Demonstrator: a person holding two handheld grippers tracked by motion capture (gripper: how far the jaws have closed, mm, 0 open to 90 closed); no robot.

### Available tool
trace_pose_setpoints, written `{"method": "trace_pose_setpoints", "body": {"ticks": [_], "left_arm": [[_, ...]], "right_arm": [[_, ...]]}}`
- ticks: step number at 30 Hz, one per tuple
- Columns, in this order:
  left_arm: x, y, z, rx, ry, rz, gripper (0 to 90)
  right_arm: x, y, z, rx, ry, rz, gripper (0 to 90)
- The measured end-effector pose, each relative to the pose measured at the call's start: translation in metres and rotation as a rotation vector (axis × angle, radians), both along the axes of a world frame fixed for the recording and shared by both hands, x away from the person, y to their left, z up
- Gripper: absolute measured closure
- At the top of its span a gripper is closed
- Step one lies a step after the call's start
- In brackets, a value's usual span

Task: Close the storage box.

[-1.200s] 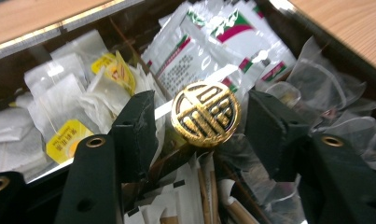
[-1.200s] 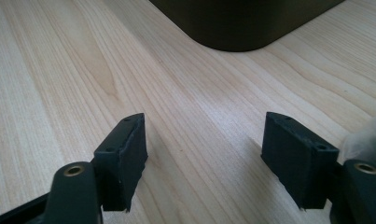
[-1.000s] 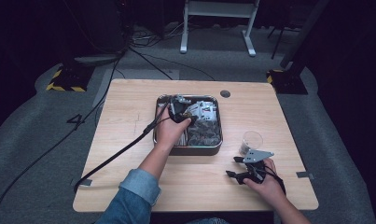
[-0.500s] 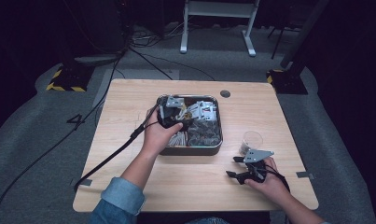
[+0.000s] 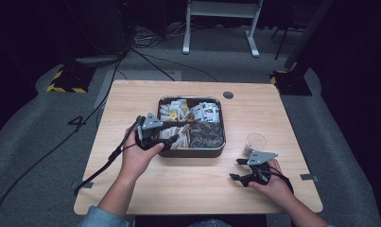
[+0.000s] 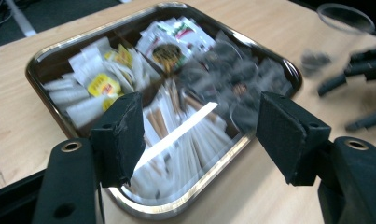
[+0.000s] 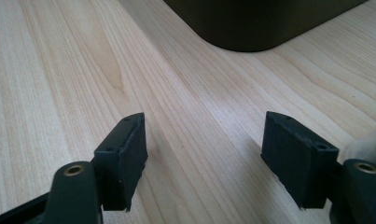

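Metal tray (image 5: pixel 192 152): left gripper (image 5: pixel 165 137) withdrawn, jaws reopened, empty.

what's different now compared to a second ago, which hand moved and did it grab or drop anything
The left gripper has pulled back from over the middle of the tray to its near left edge. Its jaws have just been opening, with nothing between them. The right gripper stayed put on the table, open and empty, beside the clear cup.
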State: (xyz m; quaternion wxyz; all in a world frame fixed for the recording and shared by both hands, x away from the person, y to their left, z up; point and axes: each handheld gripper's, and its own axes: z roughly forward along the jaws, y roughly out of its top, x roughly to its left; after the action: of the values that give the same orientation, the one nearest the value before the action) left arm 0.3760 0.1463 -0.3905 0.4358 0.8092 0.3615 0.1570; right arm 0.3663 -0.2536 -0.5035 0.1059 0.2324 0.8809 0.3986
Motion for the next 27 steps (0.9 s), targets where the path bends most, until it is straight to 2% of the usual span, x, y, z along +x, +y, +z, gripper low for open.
{"method": "trace_pose_setpoints", "body": {"ticks": [7, 10, 14, 19, 24, 27], "left_arm": [[-0.025, 0.018, -0.02, 0.038, 0.008, -0.013, 32.4], [-0.032, 0.024, -0.033, 0.076, 0.012, -0.024, 32.5], [-0.037, 0.032, -0.051, 0.084, 0.053, -0.02, 32.7], [-0.043, 0.038, -0.061, 0.109, 0.086, -0.018, 31.5], [-0.045, 0.045, -0.078, 0.155, 0.155, -0.01, 29.5], [-0.047, 0.048, -0.083, 0.165, 0.169, -0.001, 29.0]], "right_arm": [[0.0, 0.0, 0.0, 0.0, -0.001, -0.001, 31.0], [0.0, 0.001, 0.0, -0.001, -0.001, -0.001, 31.0], [0.001, 0.0, 0.0, 0.0, 0.0, -0.001, 31.0], [0.003, 0.002, 0.0, 0.001, 0.001, 0.004, 31.0], [0.003, 0.002, 0.0, 0.001, 0.002, 0.004, 31.0], [0.003, 0.002, 0.0, 0.001, 0.002, 0.007, 31.0]]}}
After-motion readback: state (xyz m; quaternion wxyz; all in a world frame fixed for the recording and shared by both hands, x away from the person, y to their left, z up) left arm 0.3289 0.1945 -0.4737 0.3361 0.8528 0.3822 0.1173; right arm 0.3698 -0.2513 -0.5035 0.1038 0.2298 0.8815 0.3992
